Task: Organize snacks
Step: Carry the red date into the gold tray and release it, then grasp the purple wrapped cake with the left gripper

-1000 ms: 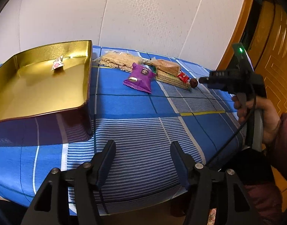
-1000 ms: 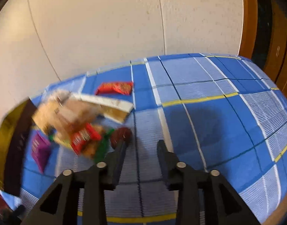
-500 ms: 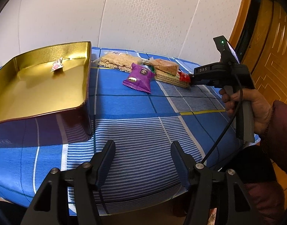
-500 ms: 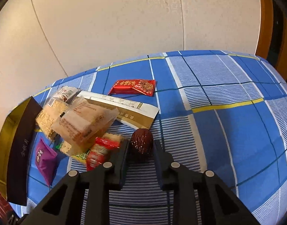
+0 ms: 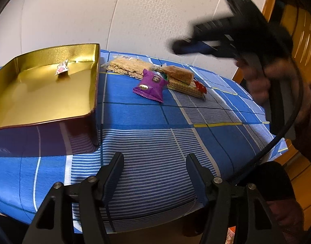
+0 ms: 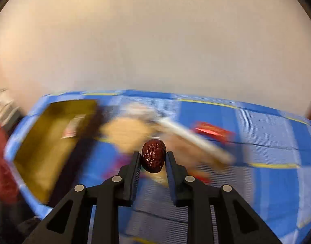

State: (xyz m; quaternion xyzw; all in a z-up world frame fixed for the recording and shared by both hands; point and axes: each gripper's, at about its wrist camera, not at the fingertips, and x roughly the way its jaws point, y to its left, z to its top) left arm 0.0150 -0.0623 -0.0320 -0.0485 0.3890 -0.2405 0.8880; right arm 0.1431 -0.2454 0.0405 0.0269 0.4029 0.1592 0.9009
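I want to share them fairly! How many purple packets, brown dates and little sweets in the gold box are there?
Purple packet: 1
Brown date, pinched in the right tongs: 1
Little sweet in the gold box: 1
Total: 3

Behind the table [image 5: 206, 126]: a pale cream wall [image 5: 135, 16] of wide panels, faintly embossed with a small geometric pattern, split by thin vertical seams. To the right of the table: orange-brown wooden trim [image 5: 270, 2] and a carved wooden door [image 5: 306, 32]. Over the table: a blue plaid tablecloth [image 5: 135, 122] with white stripes and thin yellow lines. Warm, dim indoor light throughout.
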